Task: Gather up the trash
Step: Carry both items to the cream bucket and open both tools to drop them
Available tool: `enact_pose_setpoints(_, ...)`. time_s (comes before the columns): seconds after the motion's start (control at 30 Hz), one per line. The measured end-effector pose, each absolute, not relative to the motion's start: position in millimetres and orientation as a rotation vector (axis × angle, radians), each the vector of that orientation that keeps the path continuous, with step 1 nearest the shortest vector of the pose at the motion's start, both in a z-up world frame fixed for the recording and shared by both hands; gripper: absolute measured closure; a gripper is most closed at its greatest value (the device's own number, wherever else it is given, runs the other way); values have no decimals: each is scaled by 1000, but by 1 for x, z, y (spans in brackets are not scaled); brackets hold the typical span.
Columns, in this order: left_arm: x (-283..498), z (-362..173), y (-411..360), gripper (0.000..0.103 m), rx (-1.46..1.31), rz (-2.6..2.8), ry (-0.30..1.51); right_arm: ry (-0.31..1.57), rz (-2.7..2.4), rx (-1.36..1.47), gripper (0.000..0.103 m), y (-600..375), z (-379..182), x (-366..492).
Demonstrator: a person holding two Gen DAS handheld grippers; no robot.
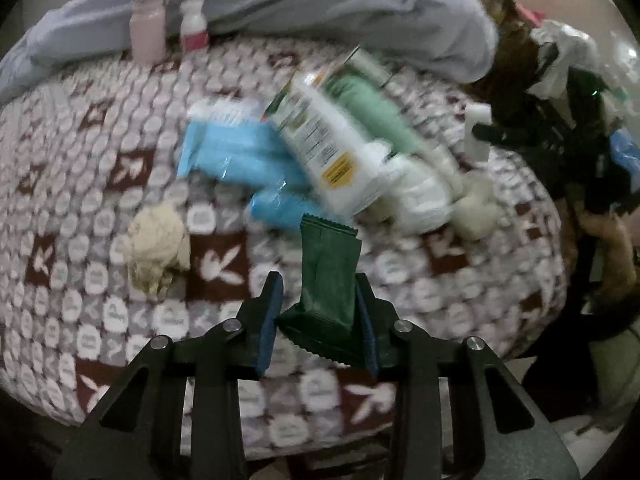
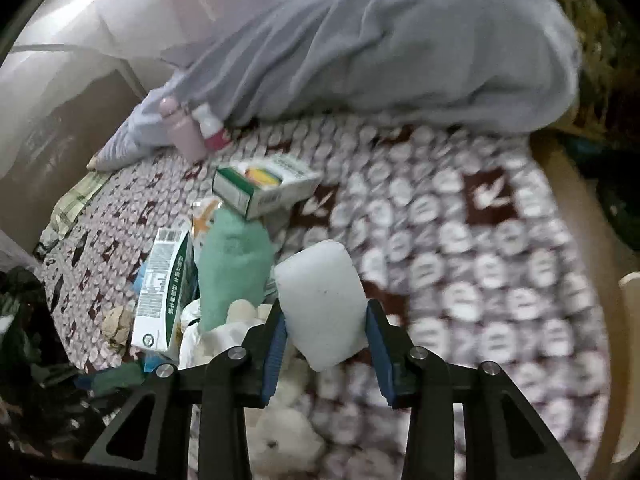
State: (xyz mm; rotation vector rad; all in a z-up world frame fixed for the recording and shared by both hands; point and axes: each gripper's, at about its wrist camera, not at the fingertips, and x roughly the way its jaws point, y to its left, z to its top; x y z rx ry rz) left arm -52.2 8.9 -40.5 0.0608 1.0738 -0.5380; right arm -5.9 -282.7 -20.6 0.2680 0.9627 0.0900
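I hold the left claw (image 1: 318,300) clamped on a dark green wrapper (image 1: 328,276), gripped at its near end so the rest stands clear. The right claw (image 2: 326,332) pinches a white block (image 2: 320,304). Remaining trash, cartons (image 2: 264,184) and crumpled tissue (image 1: 158,252), clusters mid-bed (image 2: 480,240); open bedspread lies right, toward the far pillow (image 2: 400,40).

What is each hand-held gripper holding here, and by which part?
The left hand-held gripper pinches a dark green foil wrapper across its lower half. The right hand-held gripper clamps a white rounded foam-like block by its two sides, near its lower end.
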Motion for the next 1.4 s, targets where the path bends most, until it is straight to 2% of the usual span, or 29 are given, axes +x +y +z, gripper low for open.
enact_pose_setpoints(0.3, -64, 10, -74, 70, 54, -764, 1000, 913, -57, 252, 66, -357, 12, -63)
enact_pose_setpoints(0.5, -62, 15, -176, 70, 93, -914, 987, 920, -231, 288, 66, -437, 17, -110)
enact_pose_setpoints(0.87, -58, 1, -361, 69, 54, -1082, 1059, 956, -461, 420, 65, -557, -16, -172)
enact_pose_setpoints(0.93, -58, -5, -382, 68, 45, -1102, 1067, 960, -486, 431, 57, -569, -23, -177)
enact_pose_setpoints(1.0, -55, -13, -400, 56, 28, -1105, 1096, 954, -514, 437, 54, -579, -28, -182)
enact_pose_setpoints(1.07, -49, -23, -409, 52, -10, -1093, 1127, 950, -525, 441, 48, -583, -30, -183)
enact_pose_setpoints(1.13, -45, -28, -411, 52, -37, -1074, 1152, 943, -531, 441, 29, -585, -32, -185)
enact_pose_setpoints(1.4, -48, -22, -377, 52, 75, -941, 1085, 964, -487, 448, 29, -568, -37, -180)
